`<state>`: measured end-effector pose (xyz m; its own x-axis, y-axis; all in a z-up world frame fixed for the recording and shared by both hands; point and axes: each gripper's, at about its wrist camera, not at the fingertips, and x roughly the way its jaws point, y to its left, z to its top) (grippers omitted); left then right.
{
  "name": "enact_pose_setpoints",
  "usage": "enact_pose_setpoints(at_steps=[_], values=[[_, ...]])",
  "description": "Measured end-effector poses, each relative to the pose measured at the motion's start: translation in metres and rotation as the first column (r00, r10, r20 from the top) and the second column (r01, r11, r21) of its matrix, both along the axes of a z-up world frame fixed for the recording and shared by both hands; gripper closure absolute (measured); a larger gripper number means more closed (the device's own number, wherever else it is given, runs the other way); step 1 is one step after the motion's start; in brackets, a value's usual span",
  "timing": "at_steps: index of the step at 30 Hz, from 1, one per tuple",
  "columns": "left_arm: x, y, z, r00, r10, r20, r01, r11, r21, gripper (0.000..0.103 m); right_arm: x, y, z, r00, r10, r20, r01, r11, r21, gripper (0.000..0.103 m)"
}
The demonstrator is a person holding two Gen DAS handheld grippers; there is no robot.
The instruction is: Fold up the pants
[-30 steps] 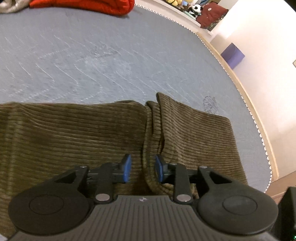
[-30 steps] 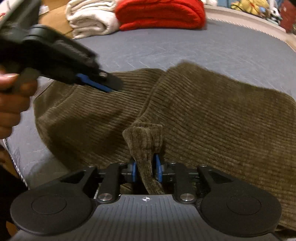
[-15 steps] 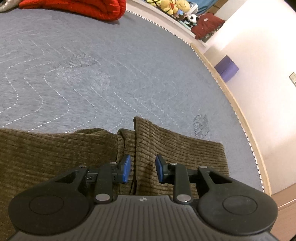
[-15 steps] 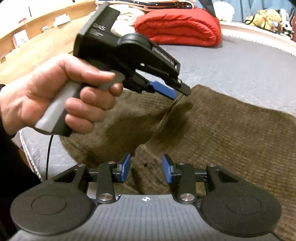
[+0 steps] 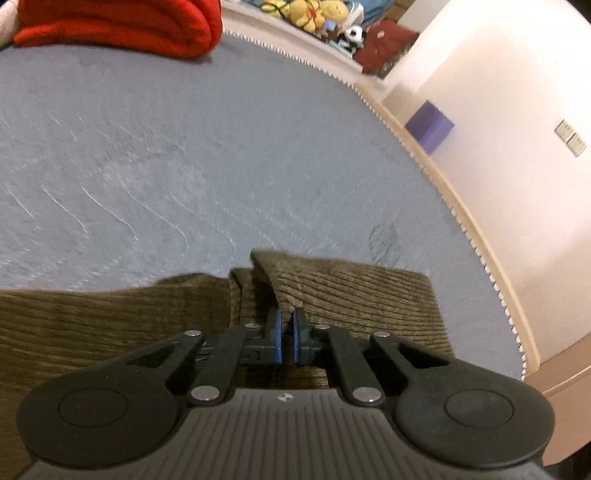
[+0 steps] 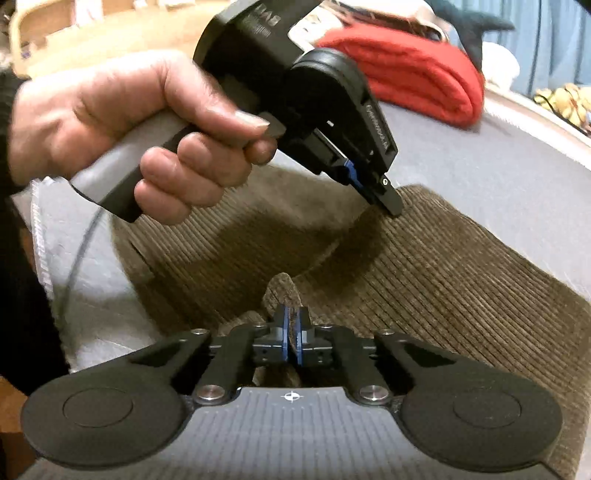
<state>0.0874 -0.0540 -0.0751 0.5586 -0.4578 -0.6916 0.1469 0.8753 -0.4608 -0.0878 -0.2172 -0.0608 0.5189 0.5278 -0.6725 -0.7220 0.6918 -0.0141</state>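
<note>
Since the earlier frame, both pairs of jaws have been closed. Left gripper (image 5: 286, 332): clamped on a fold of the olive corduroy pants (image 5: 351, 291). Right gripper (image 6: 293, 332): clamped on another fold. Pants are spread on the grey bedcover (image 5: 184, 147).

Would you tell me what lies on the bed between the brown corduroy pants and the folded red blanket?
Nothing: in the left wrist view only bare grey bedcover separates the pants from the red blanket.
</note>
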Motion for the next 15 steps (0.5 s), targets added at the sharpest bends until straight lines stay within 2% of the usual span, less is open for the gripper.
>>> enact_pose_setpoints(at_steps=[2,4,6,8,10,11,12,14,15], values=[[-0.005,0.009,0.004,0.999,0.006,-0.034,-0.005,1.0,0.008,0.097,-0.012,-0.01,0.016,0.998,0.06,0.027,-0.062,0.997,0.056,0.1],[-0.007,0.015,-0.006,0.995,-0.009,-0.097,0.011,1.0,0.014,0.097,-0.025,-0.018,0.025,0.988,0.145,0.056,-0.149,0.986,0.081,0.1],[-0.007,0.013,-0.023,0.988,-0.029,-0.154,0.036,0.998,0.044,0.096,-0.032,-0.024,0.022,0.978,0.205,0.026,-0.207,0.977,0.059,0.1],[-0.003,0.016,-0.032,0.987,0.012,-0.16,0.005,0.995,0.103,0.09,-0.033,-0.025,0.007,0.979,0.203,-0.017,-0.203,0.979,-0.01,0.1],[0.004,0.026,-0.037,0.985,0.045,-0.164,-0.039,0.998,0.039,0.074,-0.03,-0.028,-0.008,0.986,0.16,-0.045,-0.162,0.985,-0.065,0.099],[0.006,0.03,-0.039,0.984,0.055,-0.17,-0.056,0.998,0.003,0.072,-0.028,-0.032,-0.01,0.989,0.133,-0.063,-0.137,0.989,-0.054,0.099],[0.009,0.032,-0.041,0.983,0.057,-0.174,-0.063,0.998,-0.031,0.067,-0.024,-0.038,-0.007,0.99,0.113,-0.089,-0.115,0.993,-0.017,0.095],[0.014,0.029,-0.045,0.984,0.042,-0.173,-0.058,0.995,-0.086,0.054,-0.018,-0.052,0.005,0.992,0.051,-0.112,-0.042,0.996,0.08,0.072],[0.015,0.025,-0.047,0.985,0.033,-0.171,-0.05,0.994,-0.096,0.051,-0.016,-0.06,0.012,0.993,0.016,-0.113,-0.002,0.993,0.122,0.052]])
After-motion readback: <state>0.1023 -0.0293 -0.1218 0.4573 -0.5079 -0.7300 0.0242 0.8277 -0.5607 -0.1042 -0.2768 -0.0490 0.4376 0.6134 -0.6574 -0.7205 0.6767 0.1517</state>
